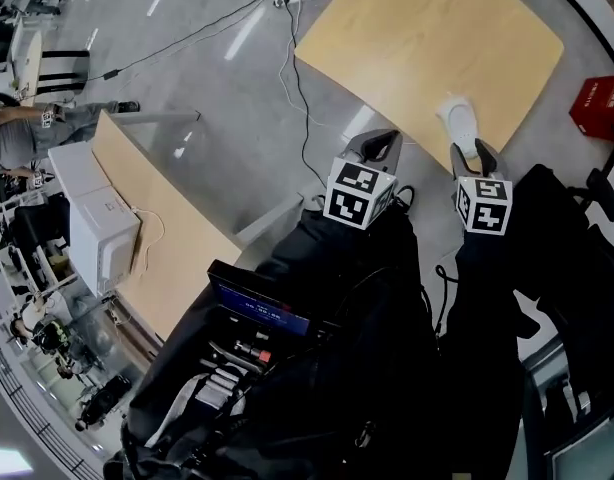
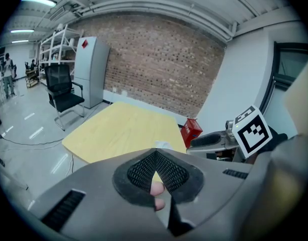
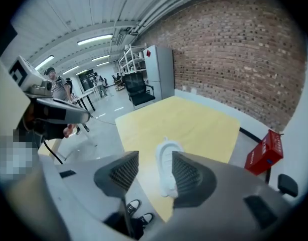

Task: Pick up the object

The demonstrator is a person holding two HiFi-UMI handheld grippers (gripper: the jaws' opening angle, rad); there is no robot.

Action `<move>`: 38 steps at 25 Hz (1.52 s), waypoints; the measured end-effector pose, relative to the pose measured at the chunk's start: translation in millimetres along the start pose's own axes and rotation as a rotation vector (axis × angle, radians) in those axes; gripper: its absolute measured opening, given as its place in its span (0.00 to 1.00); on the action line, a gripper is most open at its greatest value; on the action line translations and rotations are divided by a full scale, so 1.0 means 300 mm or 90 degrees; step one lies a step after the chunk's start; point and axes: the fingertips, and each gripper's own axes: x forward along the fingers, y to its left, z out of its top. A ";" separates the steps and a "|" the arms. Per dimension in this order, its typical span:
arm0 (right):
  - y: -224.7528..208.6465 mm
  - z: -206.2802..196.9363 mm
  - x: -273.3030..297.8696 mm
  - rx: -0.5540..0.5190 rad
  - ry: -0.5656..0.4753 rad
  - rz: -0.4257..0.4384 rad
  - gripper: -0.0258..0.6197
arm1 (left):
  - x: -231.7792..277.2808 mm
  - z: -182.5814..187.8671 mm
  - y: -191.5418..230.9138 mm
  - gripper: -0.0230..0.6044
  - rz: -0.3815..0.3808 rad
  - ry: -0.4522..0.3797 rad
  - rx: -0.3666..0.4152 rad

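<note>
Judging by how things lay, the pickup was barely begun: the object [image 1: 457, 118], white and long, lay flat on the table [image 1: 437, 38] near its close edge, not lifted. The right gripper [image 3: 150, 172] was lined up on it with jaws parted. The object showed in the gap, closer to the right-hand pad. The pads did not look pressed on it, though I could not tell whether that pad touched it. What was left was to close on the object and raise it.

The left gripper [image 2: 156, 177] hung short of the table, jaws clenched together on nothing.

Some things were hard to make out. The object was perhaps a shoe, and a pink patch below the left pads was likely a fingertip. The object's near end was hidden behind the right jaw, and dark clothing filled the lower head view.
</note>
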 end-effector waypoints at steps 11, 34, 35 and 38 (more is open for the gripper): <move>-0.072 -0.064 0.232 -0.061 0.104 0.000 0.55 | 0.026 -0.079 0.072 0.03 0.008 0.041 -0.027; -0.143 -0.169 0.437 -0.064 0.222 0.007 0.70 | 0.037 -0.130 0.133 0.03 0.031 0.068 -0.047; -0.145 -0.170 0.437 -0.067 0.222 0.003 0.70 | 0.037 -0.127 0.131 0.03 0.030 0.066 -0.046; -0.144 -0.164 0.426 -0.078 0.205 -0.009 0.70 | 0.033 -0.125 0.128 0.03 0.027 0.063 -0.041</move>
